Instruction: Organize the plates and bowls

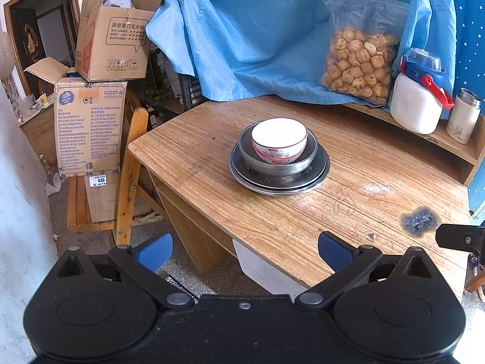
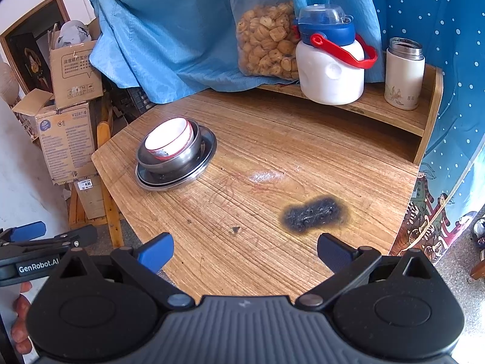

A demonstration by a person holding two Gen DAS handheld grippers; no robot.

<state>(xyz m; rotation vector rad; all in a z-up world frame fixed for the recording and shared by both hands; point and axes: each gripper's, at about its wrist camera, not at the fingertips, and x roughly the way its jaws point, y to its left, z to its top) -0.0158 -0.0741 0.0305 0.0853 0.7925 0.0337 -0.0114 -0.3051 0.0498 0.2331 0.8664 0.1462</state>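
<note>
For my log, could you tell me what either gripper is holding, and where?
Nothing: left gripper and right gripper are open and empty, away from the bowl stack.

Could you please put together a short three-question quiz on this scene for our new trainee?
1. True or false: the white bowl sits inside the steel bowl.
2. What lies under the steel bowl? A) cutting board B) steel plates C) bare table
3. Fill in: both grippers, left and right, are ____ and hold nothing.

Key: 1 true; 2 B; 3 open.
</note>
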